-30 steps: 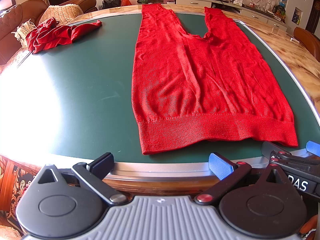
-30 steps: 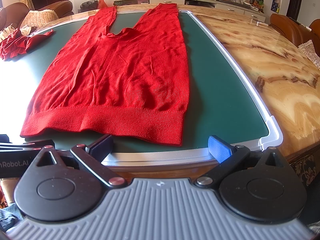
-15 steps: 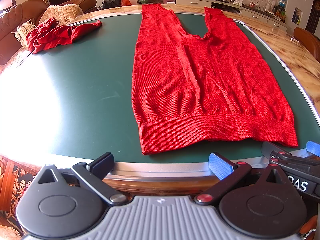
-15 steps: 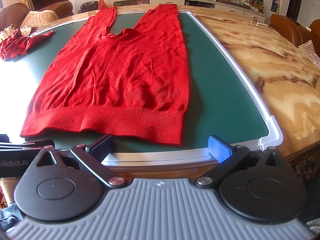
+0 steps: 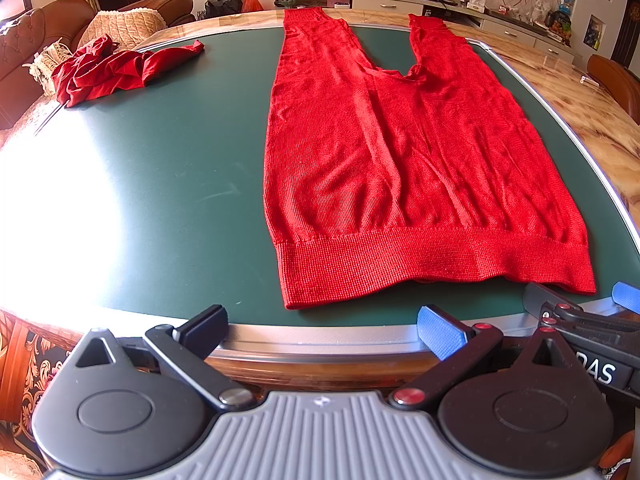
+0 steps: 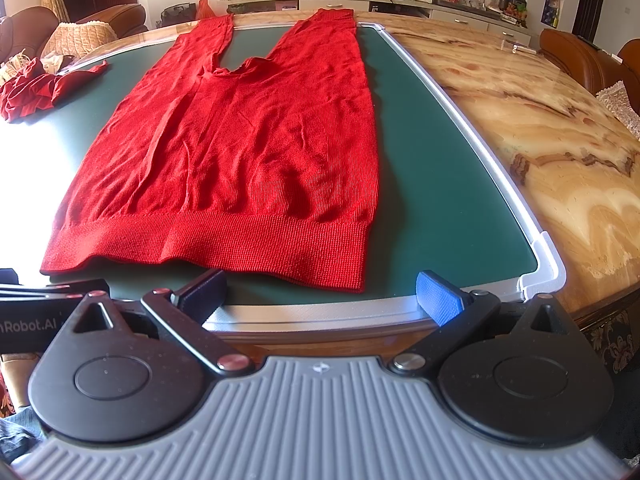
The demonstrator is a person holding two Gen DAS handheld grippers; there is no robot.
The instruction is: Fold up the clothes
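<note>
A red knit sweater lies flat on the green mat, ribbed hem toward me, two long parts reaching the far edge. It also shows in the right wrist view. My left gripper is open and empty, at the mat's near edge just short of the hem's left corner. My right gripper is open and empty, just short of the hem's right corner. The right gripper also shows at the right of the left wrist view.
A crumpled red garment lies at the mat's far left, also in the right wrist view. The mat has a silver rim and sits on a marble table. Sofas and a cluttered counter stand behind.
</note>
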